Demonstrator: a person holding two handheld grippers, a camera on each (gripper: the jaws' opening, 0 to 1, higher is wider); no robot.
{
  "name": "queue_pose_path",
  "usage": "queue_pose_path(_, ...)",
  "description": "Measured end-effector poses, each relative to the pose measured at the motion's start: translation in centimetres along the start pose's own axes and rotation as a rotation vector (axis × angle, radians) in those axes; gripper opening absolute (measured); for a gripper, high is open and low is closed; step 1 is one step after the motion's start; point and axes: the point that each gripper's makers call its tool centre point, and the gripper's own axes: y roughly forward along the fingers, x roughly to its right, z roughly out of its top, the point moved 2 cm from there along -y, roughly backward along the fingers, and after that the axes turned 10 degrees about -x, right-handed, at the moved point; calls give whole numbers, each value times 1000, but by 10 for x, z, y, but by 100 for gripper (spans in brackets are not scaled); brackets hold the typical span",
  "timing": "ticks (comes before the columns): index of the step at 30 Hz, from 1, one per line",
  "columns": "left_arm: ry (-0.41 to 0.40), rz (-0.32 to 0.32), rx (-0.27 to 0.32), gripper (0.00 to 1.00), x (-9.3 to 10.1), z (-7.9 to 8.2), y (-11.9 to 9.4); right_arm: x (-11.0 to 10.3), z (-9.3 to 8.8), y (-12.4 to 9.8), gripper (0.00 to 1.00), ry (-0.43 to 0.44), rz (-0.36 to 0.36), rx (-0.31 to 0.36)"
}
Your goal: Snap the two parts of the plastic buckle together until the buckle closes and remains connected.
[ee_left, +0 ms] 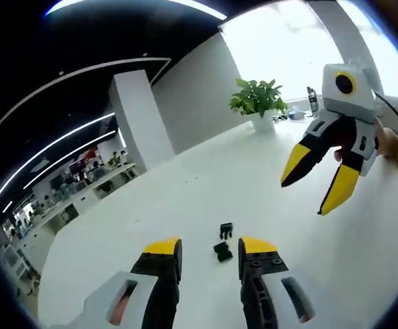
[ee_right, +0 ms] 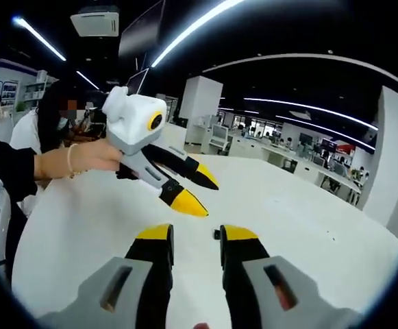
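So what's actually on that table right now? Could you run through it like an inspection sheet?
Surface: white table, mostly bare.
Job's things: two black buckle parts lying close together on the table, not joined; whether they touch is unclear.
Clutter: potted plant and a bottle at the table's far end.
Grippers: left tool open, low over the table, the buckle parts just beyond its tips; right tool open, held in the air by a hand.
Cables: a thin cable behind the right tool.
Surroundings: open office with desks, ceiling light strips, a white pillar.
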Motion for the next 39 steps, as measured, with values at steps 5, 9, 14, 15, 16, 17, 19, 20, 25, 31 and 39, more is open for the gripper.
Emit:
queue_pose_path(5, -3, -12, -13, 32, -1, -4, 8, 8, -4, -1, 27, 20, -12, 3)
queue_pose_path(9, -8, -24, -11, 31, -1, -5, 17, 12, -10, 1, 26, 41, -19, -8)
queue_pose_path(14, -38, -56, -10, 30, 2, -7, 27, 13, -16, 4, 26, 57, -14, -21)
queue_pose_path(15, -50, -55, -10, 29, 2, -8, 28, 13, -16, 4, 26, 59, -12, -23)
queue_pose_path(16, -58, -56, -8, 29, 1, -9, 29, 13, -17, 4, 26, 61, -11, -25)
queue_pose_path(17, -65, -59, -9, 29, 1, -10, 30, 14, -18, 4, 26, 64, -11, -24)
queue_pose_path(19, -77, -66, -13, 29, 2, -14, 34, 12, -20, 4, 26, 70, -8, -25)
queue_pose_path(20, -82, -69, -18, 29, 2, -16, 35, 12, -21, 4, 26, 73, -6, -27)
queue_pose_path(25, -87, -78, -40, 29, 6, -23, 41, 11, -27, 4, 26, 81, -2, -35)
queue_pose_path(31, -113, -81, -38, 28, 2, -25, 44, 13, -34, 7, 26, 102, 6, -52)
queue_pose_path(39, -187, -129, -28, 28, 4, -27, 49, 14, -38, 8, 26, 116, 13, -62)
